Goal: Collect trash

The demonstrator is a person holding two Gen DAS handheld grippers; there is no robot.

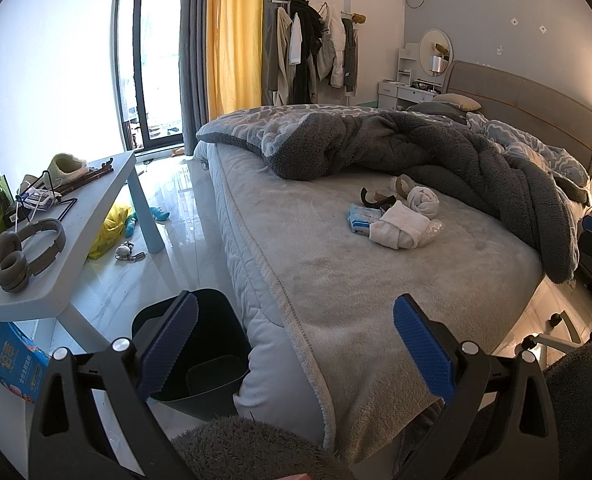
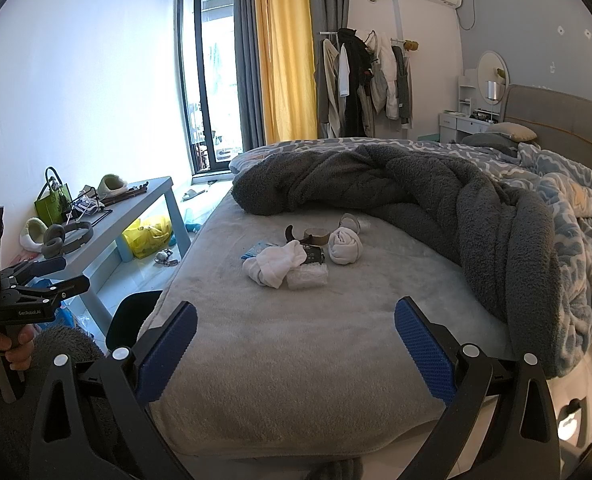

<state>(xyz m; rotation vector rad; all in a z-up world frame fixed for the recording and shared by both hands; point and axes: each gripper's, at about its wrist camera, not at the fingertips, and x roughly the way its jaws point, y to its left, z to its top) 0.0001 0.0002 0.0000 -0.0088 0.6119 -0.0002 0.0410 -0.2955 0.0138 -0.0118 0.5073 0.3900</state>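
A small pile lies on the grey bed: white rolled socks, a blue packet, a clear plastic wrapper and dark strips. The same pile shows in the right wrist view: socks, wrapper, blue packet. A black trash bin stands on the floor at the bed's near left corner; its rim also shows in the right wrist view. My left gripper is open and empty above the bed corner. My right gripper is open and empty over the bed's near edge.
A rumpled grey duvet covers the far bed. A light blue bench on the left holds headphones, a green bag and slippers. A yellow bag and small items lie on the floor. A blue box sits beneath the bench.
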